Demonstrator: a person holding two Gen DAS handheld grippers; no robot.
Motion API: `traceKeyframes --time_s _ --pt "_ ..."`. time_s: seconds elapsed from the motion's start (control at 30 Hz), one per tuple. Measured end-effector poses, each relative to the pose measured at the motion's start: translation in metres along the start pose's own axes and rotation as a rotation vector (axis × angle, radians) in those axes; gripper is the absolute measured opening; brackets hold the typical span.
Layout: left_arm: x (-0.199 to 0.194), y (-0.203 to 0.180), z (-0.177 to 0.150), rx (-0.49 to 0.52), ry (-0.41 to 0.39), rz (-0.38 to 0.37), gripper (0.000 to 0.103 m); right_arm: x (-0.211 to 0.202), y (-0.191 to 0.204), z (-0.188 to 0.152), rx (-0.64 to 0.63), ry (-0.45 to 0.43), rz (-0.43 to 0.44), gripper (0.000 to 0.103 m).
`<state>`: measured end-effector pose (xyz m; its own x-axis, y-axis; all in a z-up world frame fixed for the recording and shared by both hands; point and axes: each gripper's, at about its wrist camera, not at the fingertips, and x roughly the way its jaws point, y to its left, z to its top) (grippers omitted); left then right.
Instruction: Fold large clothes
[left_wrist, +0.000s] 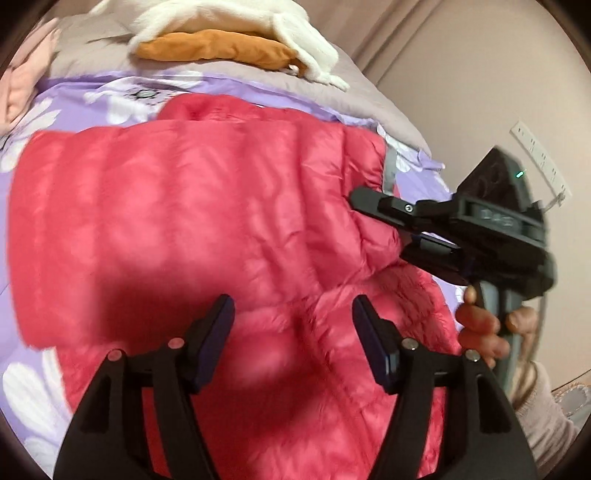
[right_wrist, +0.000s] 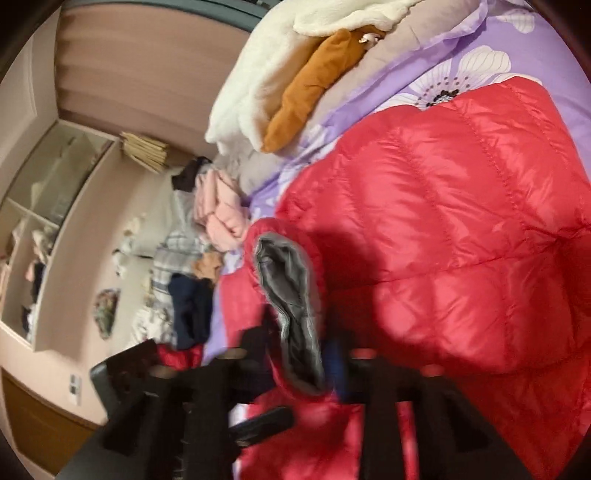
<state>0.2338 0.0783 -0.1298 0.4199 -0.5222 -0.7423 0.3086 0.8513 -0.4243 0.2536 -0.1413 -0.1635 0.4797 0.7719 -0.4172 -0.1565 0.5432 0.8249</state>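
The red down jacket (left_wrist: 207, 229) lies spread across the purple floral bedsheet (left_wrist: 74, 96) and fills most of the left wrist view. At the far side of the bed, a white fleece blanket (left_wrist: 229, 18) rests on top of an orange garment (left_wrist: 221, 50).

The left gripper (left_wrist: 293, 332) hovers just above the jacket. Its jaws stand wide apart with nothing between them.

To the right, the right gripper (left_wrist: 388, 221) is held by a hand (left_wrist: 484, 328) on its grip. In the left wrist view its fingers meet the jacket's right edge, where the quilted fabric bunches up. In the right wrist view, a red jacket edge with grey lining (right_wrist: 291, 302) sits between the two blurred fingers (right_wrist: 334, 360), which are closed on it. A heap of clothes (right_wrist: 192, 258) lies beyond the bed edge, near an open shelf unit (right_wrist: 40, 236).
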Motion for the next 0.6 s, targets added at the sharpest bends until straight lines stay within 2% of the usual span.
traceKeyframes --time_s 0.13,0.27,0.43,0.6 --pt "-0.047 0.024 -0.006 -0.056 -0.093 0.012 0.066 -0.012 -0.003 0.003 0.005 -0.043 -0.002 0.014" --pt "-0.087 0.057 -0.008 -0.15 -0.202 0.126 0.073 -0.034 0.021 0.011 -0.052 -0.093 0.036 0.014" --pt "-0.105 0.083 -0.013 -0.253 -0.239 0.164 0.073 -0.065 0.047 0.019 -0.071 -0.181 0.102 0.014" --pt "-0.105 0.084 -0.011 -0.261 -0.241 0.171 0.073 -0.088 0.037 0.004 -0.013 -0.172 0.111 0.014"
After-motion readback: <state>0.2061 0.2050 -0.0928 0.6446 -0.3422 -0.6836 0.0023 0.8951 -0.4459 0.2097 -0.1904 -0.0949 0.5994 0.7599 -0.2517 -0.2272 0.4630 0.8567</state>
